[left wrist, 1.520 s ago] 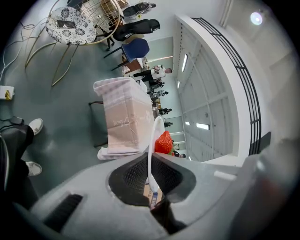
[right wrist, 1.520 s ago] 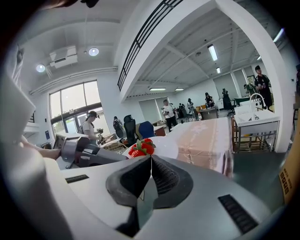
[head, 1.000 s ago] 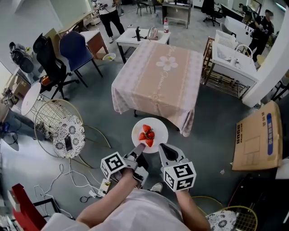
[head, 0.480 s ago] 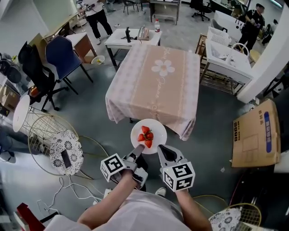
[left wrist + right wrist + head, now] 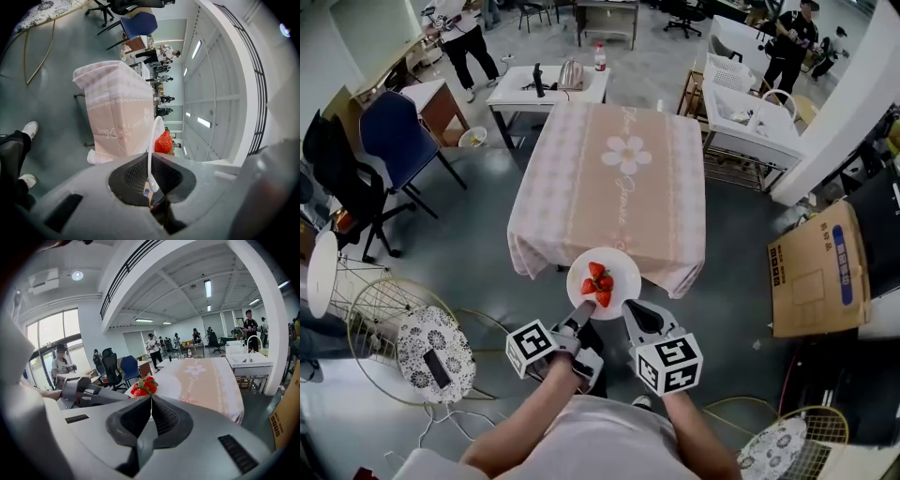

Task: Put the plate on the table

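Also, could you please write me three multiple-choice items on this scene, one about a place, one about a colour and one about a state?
1. The strawberries lie: A on the floor; B on the plate; C on a chair.
2. The tablecloth is mostly: A blue; B green; C pink.
3. The plate is: A gripped by the left tongs and the right tongs; B gripped by one pair only; C lying loose, ungripped.

Answers:
1 B: the head view shows the red fruit sitting on the white dish.
2 C: the cloth is pale pink with a white flower print.
3 A: each gripper view shows the thin white rim pinched between its jaws.
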